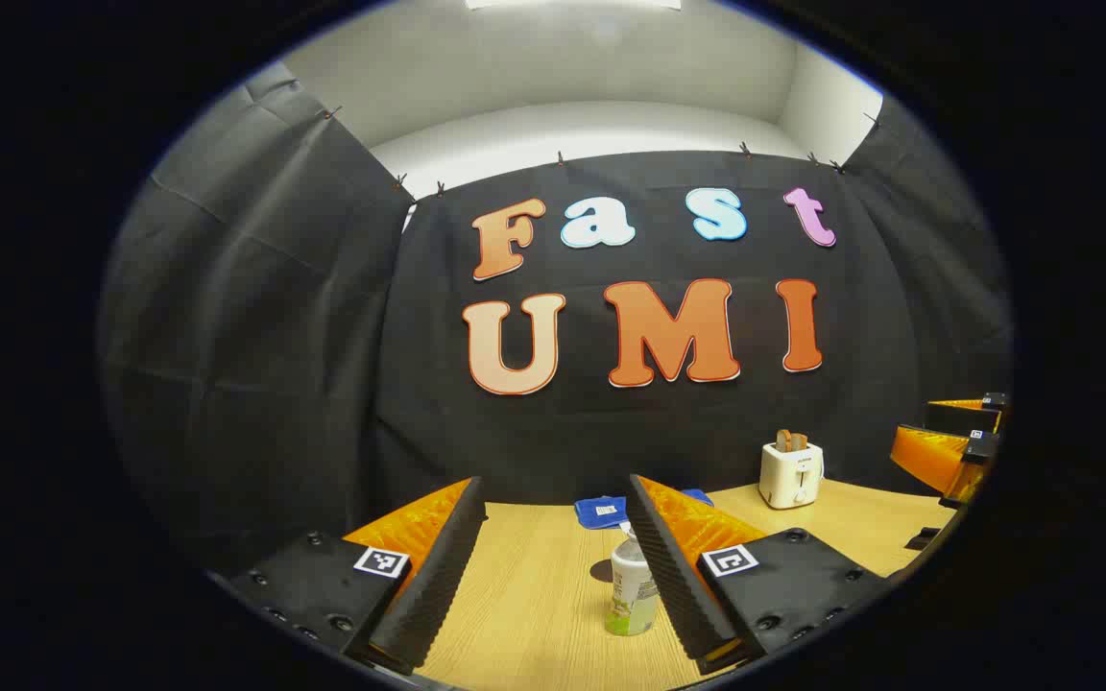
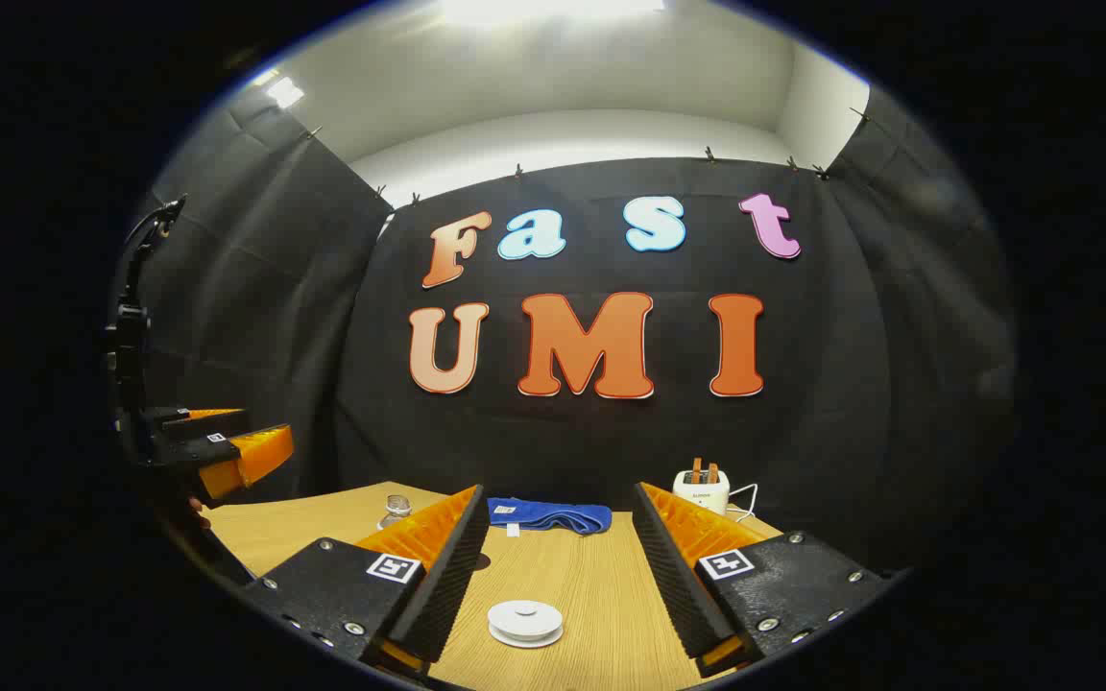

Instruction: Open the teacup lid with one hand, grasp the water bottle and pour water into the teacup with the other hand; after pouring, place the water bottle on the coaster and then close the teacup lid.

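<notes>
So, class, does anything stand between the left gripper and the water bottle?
Nothing visible does. The water bottle stands upright on the table, between the fingers of the open left gripper, near one finger.

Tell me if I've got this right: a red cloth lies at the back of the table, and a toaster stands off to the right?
Not quite. The cloth at the back of the table is blue, not red, as the right gripper view shows. The toaster does stand off to the right.

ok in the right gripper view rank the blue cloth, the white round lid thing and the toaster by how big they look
1. blue cloth, widest
2. white round lidded piece
3. toaster
The last two look close, and the white piece sits much nearer the camera, so their order is unsure.
</notes>
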Demonstrator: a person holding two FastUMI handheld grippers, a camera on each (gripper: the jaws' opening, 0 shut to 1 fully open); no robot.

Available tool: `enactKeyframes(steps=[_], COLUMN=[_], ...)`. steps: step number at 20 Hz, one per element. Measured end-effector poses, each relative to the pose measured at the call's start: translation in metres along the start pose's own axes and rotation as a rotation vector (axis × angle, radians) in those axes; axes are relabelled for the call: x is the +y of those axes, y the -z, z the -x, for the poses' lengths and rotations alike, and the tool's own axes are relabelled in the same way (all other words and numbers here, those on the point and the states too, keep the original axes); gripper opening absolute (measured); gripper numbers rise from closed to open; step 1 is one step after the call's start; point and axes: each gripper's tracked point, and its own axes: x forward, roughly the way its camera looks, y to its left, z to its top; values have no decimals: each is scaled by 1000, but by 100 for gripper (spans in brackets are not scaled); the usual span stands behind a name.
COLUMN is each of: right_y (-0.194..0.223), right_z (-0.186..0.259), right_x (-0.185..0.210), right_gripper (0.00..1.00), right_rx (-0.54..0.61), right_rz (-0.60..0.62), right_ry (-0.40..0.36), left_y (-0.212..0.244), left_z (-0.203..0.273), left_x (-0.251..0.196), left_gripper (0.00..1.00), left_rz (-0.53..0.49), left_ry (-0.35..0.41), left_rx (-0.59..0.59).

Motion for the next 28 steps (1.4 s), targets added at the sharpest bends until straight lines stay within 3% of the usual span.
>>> enactKeyframes(steps=[17,25,28], right_y=[1,27,46], right_z=[2,-9,-19], right_x=[6,4,14], right_gripper=[89,90,90], right_rx=[6,66,98], right_rz=[19,5,-5], right_ry=[-21,-16,-52], left_y=[2,5,9], left_z=[-4,-2,-2], left_x=[8,3,-2], left_gripper=[96,95,95], left_rz=[3,58,54], left_ry=[-13,17,20], left_rx=[3,-4,5])
